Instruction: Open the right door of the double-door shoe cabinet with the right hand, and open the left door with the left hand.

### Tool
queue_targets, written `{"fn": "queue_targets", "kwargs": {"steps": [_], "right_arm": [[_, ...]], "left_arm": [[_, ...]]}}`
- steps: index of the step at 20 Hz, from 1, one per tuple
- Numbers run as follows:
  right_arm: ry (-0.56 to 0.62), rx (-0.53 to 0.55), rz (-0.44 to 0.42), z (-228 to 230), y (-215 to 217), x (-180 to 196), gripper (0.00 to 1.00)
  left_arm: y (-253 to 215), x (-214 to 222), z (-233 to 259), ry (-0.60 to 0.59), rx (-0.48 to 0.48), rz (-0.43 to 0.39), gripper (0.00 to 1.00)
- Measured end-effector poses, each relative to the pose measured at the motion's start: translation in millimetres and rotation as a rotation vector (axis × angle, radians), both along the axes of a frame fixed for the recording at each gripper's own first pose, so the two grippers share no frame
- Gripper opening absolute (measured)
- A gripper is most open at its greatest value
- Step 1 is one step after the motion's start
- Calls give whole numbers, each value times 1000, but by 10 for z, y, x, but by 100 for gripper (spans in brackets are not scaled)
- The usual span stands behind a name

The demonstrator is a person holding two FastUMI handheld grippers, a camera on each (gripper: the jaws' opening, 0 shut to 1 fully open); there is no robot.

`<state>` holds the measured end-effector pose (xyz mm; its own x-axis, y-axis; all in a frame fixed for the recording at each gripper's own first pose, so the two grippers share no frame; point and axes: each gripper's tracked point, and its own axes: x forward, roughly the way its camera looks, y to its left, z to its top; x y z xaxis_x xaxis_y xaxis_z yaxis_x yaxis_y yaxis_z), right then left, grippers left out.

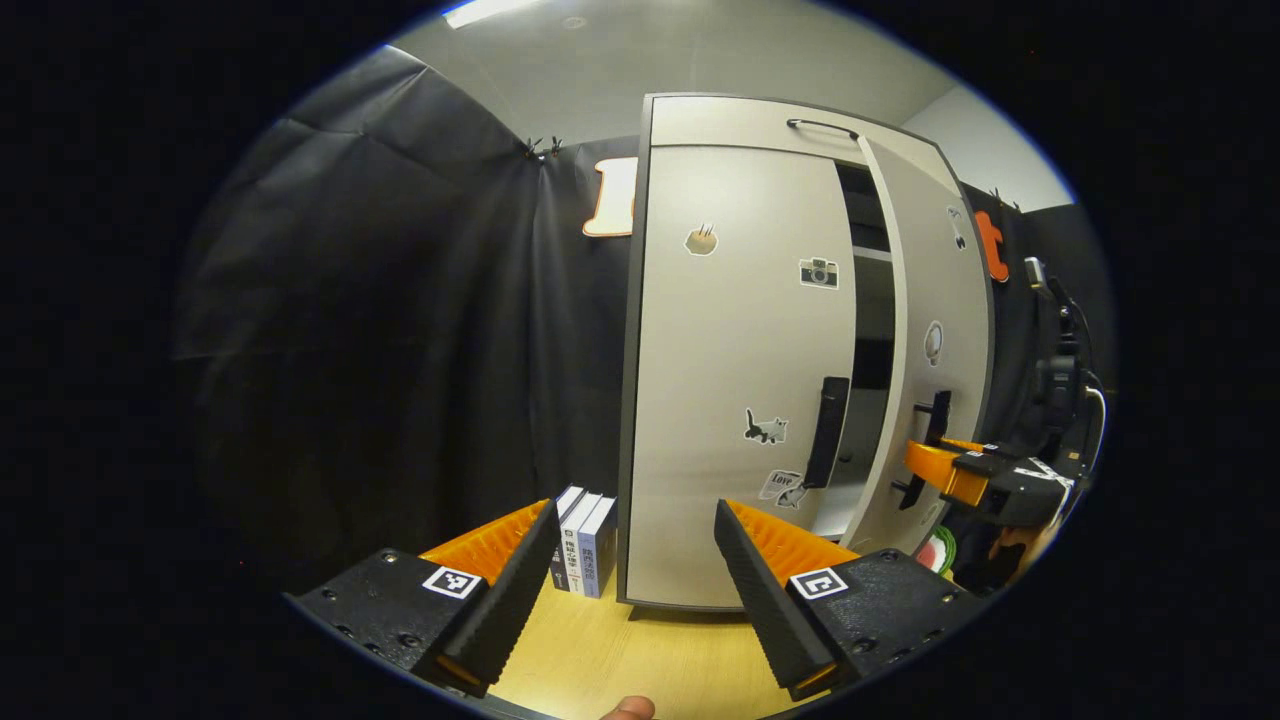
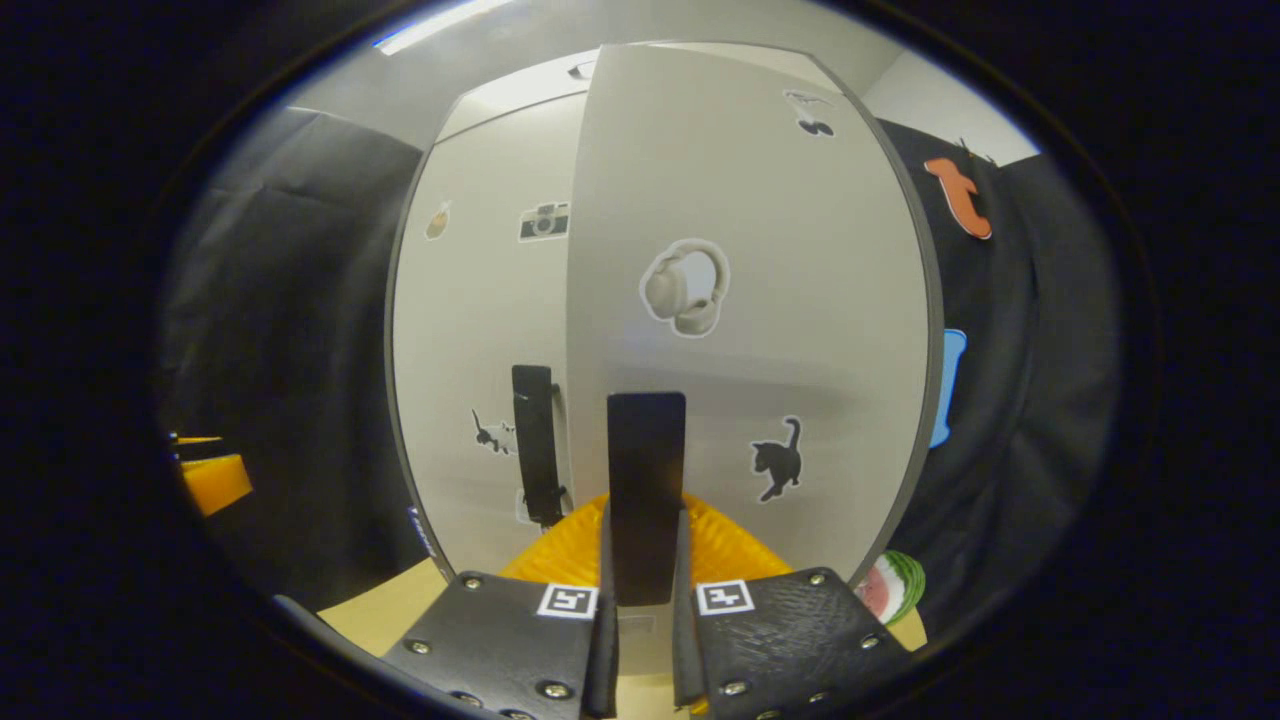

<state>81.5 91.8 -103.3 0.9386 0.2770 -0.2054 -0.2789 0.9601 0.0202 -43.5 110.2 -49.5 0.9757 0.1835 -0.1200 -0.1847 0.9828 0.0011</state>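
The pale double-door shoe cabinet [image 1: 740, 130] stands on a wooden table [image 1: 600, 650]. Its left door [image 1: 740, 340] is closed and carries a black vertical handle [image 1: 828, 432]. The right door [image 1: 940, 300] is swung partly outward, with a dark gap showing shelves behind it. In the right gripper view, the right door [image 2: 760, 300] is close ahead, and my right gripper [image 2: 646, 545] is shut on its black handle [image 2: 646, 450]. The left gripper view shows that same right gripper [image 1: 955, 468] on the right door's handle. My left gripper [image 1: 635, 570] is open, short of the left door, holding nothing.
Three upright books [image 1: 585, 545] stand against the cabinet's left side. A watermelon-patterned object [image 2: 892, 585] lies by the cabinet's right corner. Black cloth walls surround the cabinet. The left door's handle [image 2: 535, 440] and my left gripper [image 2: 212, 478] appear in the right gripper view.
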Motion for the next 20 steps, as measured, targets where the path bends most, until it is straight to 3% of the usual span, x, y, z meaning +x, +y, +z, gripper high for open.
{"fn": "queue_targets", "kwargs": {"steps": [3, 4, 6, 7, 20], "right_arm": [[-5, 12, 26, 10, -21, -37, 22], [-4, 15, 34, 9, -35, -46, 22], [-6, 14, 50, 11, -52, -68, 22], [-7, 12, 57, 13, -58, -74, 22], [-7, 19, 147, 34, -182, -184, 22]], "left_arm": [[-34, 24, -30, 9, 8, -7, 93], [-48, 31, -41, 12, 12, -10, 96], [-85, 50, -46, 14, 17, -17, 93], [-103, 55, -56, 15, 19, -20, 96], [-292, 201, -72, 6, 8, -27, 96]]}}
